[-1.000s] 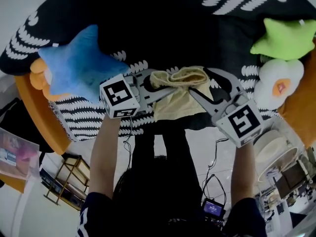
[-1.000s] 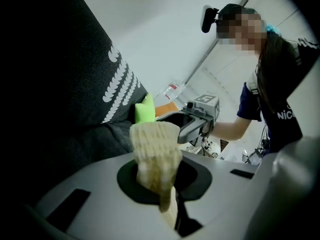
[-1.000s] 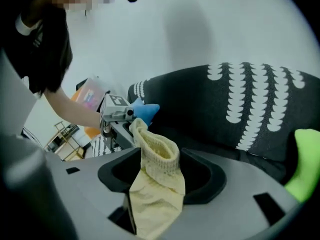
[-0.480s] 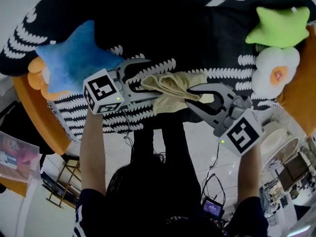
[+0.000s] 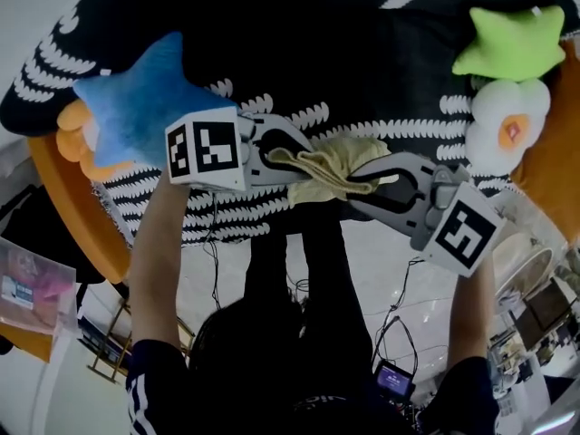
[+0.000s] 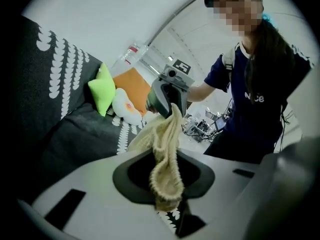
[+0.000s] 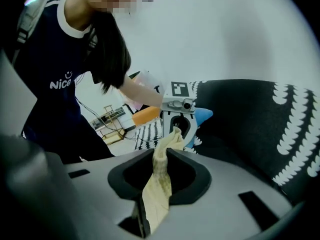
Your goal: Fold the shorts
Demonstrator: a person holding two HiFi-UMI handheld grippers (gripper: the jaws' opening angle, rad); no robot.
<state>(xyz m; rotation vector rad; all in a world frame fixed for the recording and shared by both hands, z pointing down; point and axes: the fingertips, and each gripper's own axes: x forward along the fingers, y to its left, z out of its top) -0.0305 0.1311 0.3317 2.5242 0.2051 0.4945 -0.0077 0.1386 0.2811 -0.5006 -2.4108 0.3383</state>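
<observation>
The cream shorts [image 5: 332, 159] hang bunched into a thick strand between my two grippers, above the near edge of the black patterned cover [image 5: 362, 62]. My left gripper [image 5: 292, 158] points right; its jaws are closing, with one end of the shorts [image 6: 165, 176] pinched between them. My right gripper [image 5: 364, 178] points left and is shut on the other end [image 7: 156, 186]. In the left gripper view my own jaws [image 6: 168, 203] squeeze the cloth and the right gripper [image 6: 167, 96] faces me. In the right gripper view the cloth runs from my jaws [image 7: 151, 206] to the left gripper [image 7: 180, 121].
A blue star cushion [image 5: 136, 107] lies left of the left gripper on an orange cushion [image 5: 77, 216]. A green star cushion [image 5: 512, 43] and a white egg-shaped cushion [image 5: 507, 130] sit at the far right. Below is floor with cables and the person's legs.
The left jaws stood wide open half a second ago and have since closed on the shorts. Both grippers have rolled and risen; the shorts have been drawn from a loose heap into a strand.
</observation>
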